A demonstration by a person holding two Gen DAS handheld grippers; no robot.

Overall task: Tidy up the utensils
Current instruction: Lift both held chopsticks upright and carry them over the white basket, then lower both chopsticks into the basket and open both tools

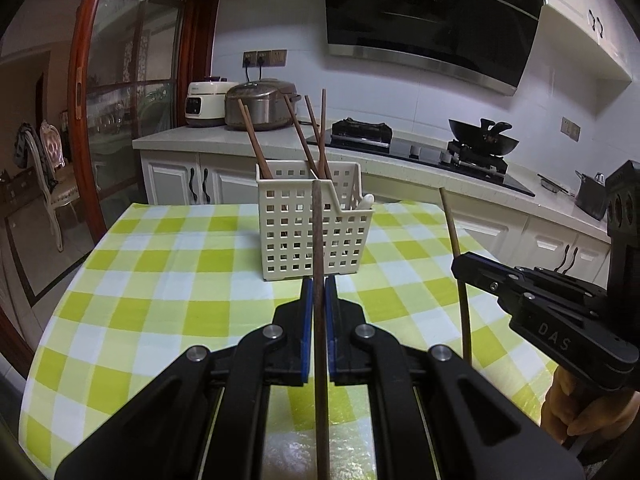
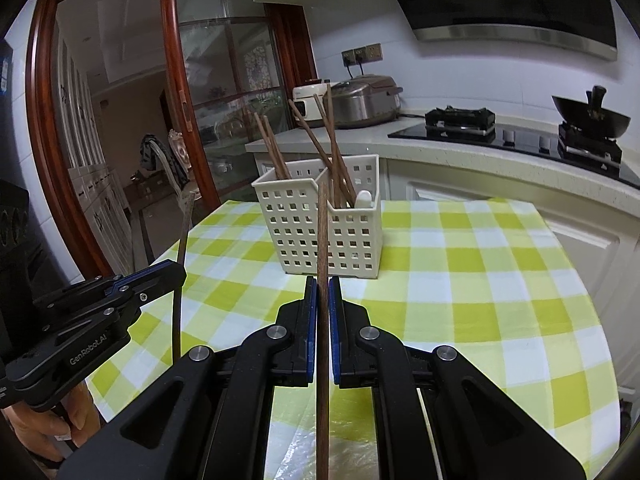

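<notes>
A white perforated utensil caddy [image 1: 312, 228] [image 2: 320, 224] stands on the green-checked tablecloth with several brown chopsticks upright in it and a white utensil handle [image 1: 366, 201] in its front right section. My left gripper [image 1: 319, 284] is shut on a brown chopstick [image 1: 318, 232] held upright just in front of the caddy. My right gripper [image 2: 323, 282] is shut on another brown chopstick [image 2: 322, 232], also upright before the caddy. Each gripper shows in the other's view: the right gripper [image 1: 460, 264] at the right, the left gripper [image 2: 178, 270] at the left.
The table [image 1: 168, 264] ends at a kitchen counter [image 1: 240, 138] carrying two rice cookers [image 1: 260, 106], a gas hob and a black wok [image 1: 482, 140]. A range hood hangs above. A wooden glass door [image 2: 172, 92] and a chair stand at the left. A hand [image 1: 576, 408] grips the right handle.
</notes>
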